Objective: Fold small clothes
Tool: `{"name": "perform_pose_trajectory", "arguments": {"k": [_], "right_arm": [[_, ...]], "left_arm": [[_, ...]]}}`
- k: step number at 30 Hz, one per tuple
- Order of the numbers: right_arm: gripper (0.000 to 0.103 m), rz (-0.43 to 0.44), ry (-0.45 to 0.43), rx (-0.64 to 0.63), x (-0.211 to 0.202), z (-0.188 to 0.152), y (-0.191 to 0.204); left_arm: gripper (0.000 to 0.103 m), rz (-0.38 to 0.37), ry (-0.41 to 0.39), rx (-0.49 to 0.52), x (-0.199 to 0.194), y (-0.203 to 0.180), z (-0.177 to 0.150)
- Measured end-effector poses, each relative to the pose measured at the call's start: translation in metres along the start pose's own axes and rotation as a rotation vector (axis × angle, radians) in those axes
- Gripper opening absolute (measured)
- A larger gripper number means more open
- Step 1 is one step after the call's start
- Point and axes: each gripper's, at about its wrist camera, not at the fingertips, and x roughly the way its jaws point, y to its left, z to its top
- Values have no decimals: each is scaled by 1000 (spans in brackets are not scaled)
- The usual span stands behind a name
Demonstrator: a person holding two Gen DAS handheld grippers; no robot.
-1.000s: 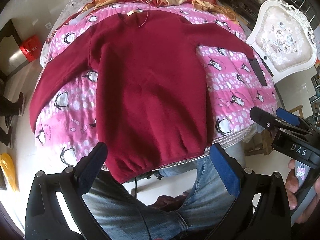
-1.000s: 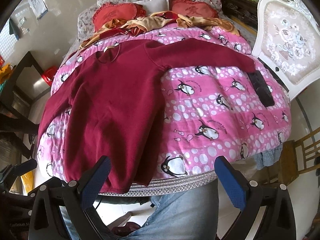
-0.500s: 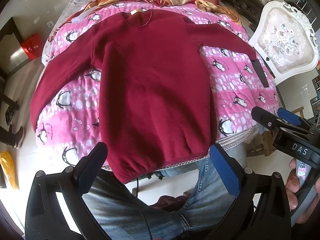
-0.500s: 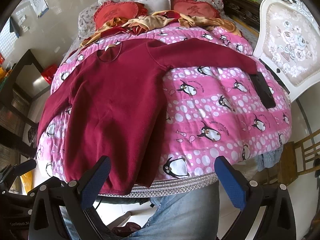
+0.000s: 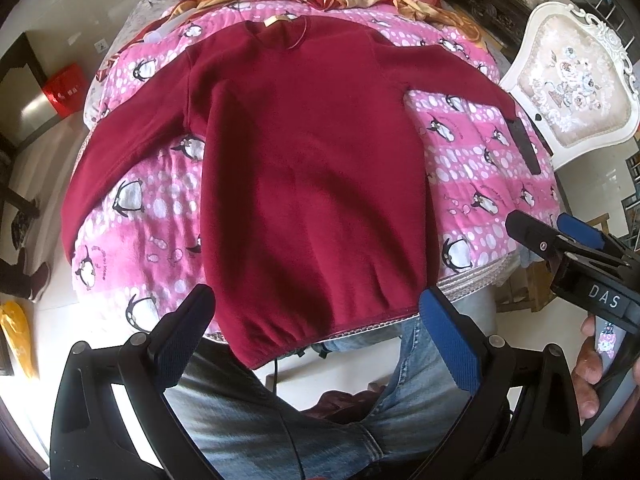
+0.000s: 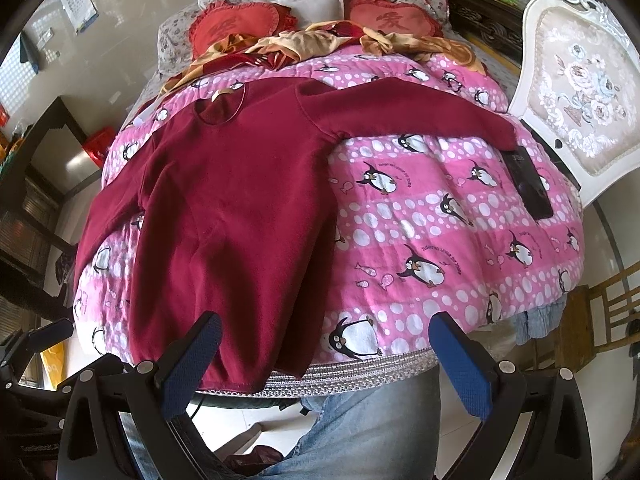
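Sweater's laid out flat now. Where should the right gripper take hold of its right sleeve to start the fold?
Grip the cuff end of the sleeve, where it lies flat beside the black phone. Bring the right gripper, now open, in from the bed's right edge, pinching the cuff's edge across its width. The maroon sweater is spread flat, so the sleeve should swing freely over the body.

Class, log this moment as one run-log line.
stage: before first fold | sweater: flat on quilt, sleeves spread | left gripper: open, empty | right gripper: open, empty | phone: beside right cuff
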Motion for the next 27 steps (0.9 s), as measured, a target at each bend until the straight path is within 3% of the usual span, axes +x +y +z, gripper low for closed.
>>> {"name": "perform_pose_trajectory", "arguments": {"k": [18,27], "right_arm": [[102,59,-8,47,-2,0,-21],[102,50,-2,90,-1,-1,-41]], "left_arm": [[102,50,0,28,-4,-22,-6],[102,-11,59,26,12,-26,-1]]}}
